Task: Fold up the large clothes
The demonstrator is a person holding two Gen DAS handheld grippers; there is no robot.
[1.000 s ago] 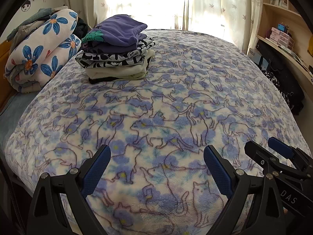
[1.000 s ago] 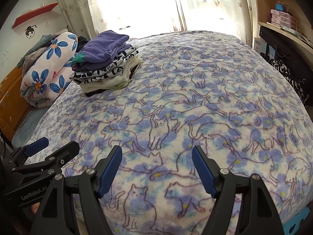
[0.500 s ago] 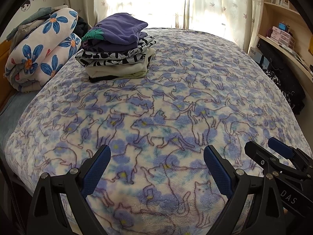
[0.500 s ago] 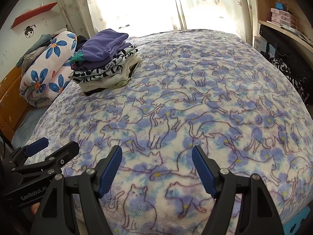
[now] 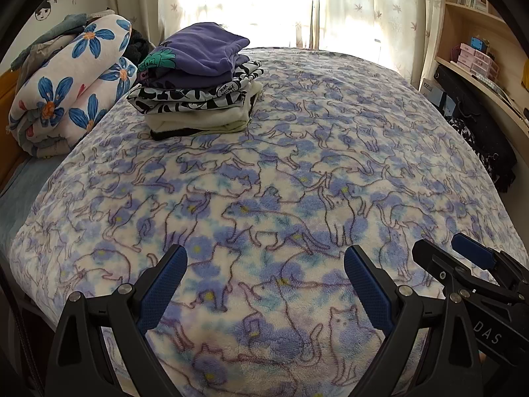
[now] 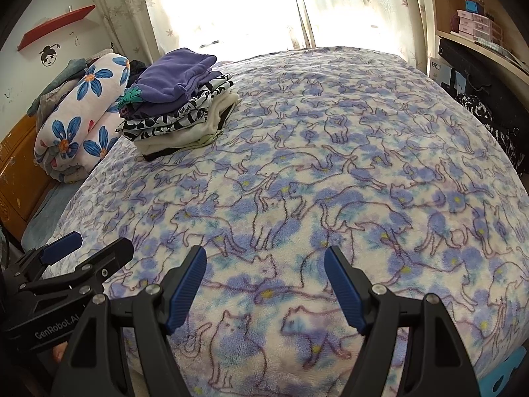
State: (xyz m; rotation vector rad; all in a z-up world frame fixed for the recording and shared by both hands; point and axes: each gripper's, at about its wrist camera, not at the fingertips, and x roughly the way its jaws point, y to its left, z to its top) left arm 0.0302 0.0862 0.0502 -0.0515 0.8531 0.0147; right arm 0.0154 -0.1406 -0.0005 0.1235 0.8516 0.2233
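Observation:
A stack of folded clothes [image 5: 198,82] [image 6: 178,109] rests at the far left of the bed, a purple garment on top, black-and-white print and cream pieces below. The bed wears a fleece blanket [image 5: 297,182] [image 6: 330,182] printed with blue cats. My left gripper [image 5: 266,258] hovers open over the blanket's near edge with nothing between its blue pads. My right gripper [image 6: 264,258] is open too, empty, just to the right of the left one. Each gripper shows in the other's view: the right gripper [image 5: 463,264] at the right edge, the left gripper [image 6: 89,251] at the left edge.
A rolled quilt with blue flowers [image 5: 69,89] [image 6: 79,115] lies by the wooden headboard [image 6: 16,172] at the left. Curtains [image 5: 363,6] cover a bright window beyond the bed. Shelves with boxes [image 5: 476,59] and dark items [image 6: 479,106] line the right side.

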